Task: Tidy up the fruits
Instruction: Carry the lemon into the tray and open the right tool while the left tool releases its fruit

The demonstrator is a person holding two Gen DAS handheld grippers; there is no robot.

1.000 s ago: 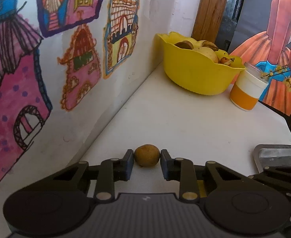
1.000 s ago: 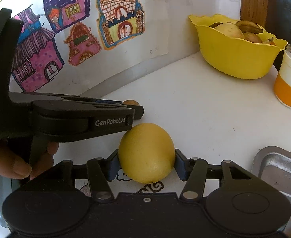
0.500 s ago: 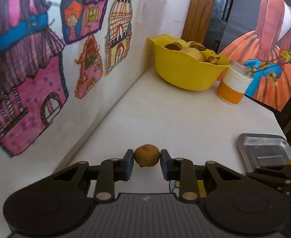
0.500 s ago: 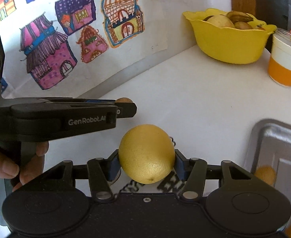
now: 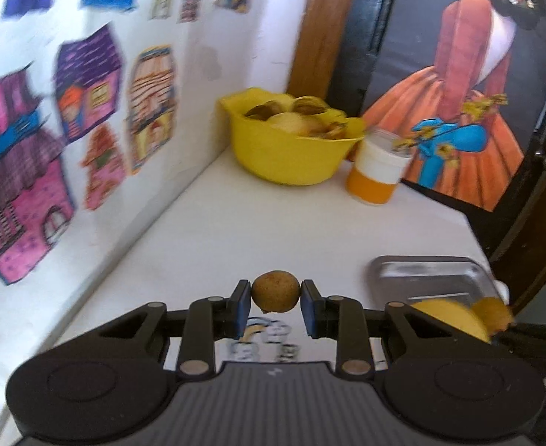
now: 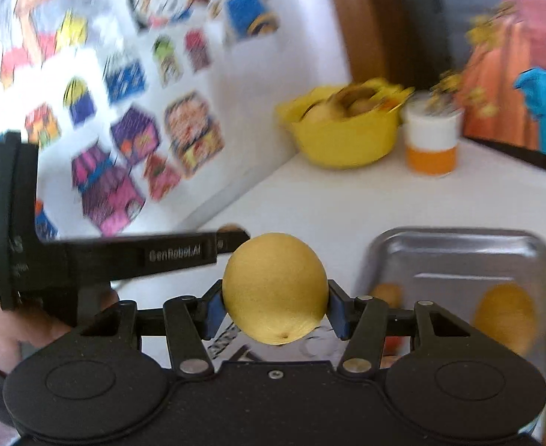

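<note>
- L gripper: jaws clamped on a small brown round fruit, one blue pad each side, fruit held clear above the white bench.
- R gripper: closed on a big yellow lemon-like fruit, pads pressing both flanks; fruit off the bench, stem dimple facing down.
- In R wrist view the L gripper reaches in from the left at about lemon height, its tip just behind the lemon; a hand grips its handle at lower left.
- Metal tray on the bench, right of both grippers; inside it 2 fruits, blurred: a small brownish one near its left wall & a larger yellow one toward the right.
- Yellow bowl at the far end of the bench, in the corner by the wall, heaped w/ brownish & pale fruit; well apart from the grippers.
- White/orange cup just right of the bowl, near or touching it, can't tell which.
- Wall on the left covered w/ coloured house drawings; painting of a figure in an orange dress stands behind the cup.
- Both views motion-blurred, R more.
</note>
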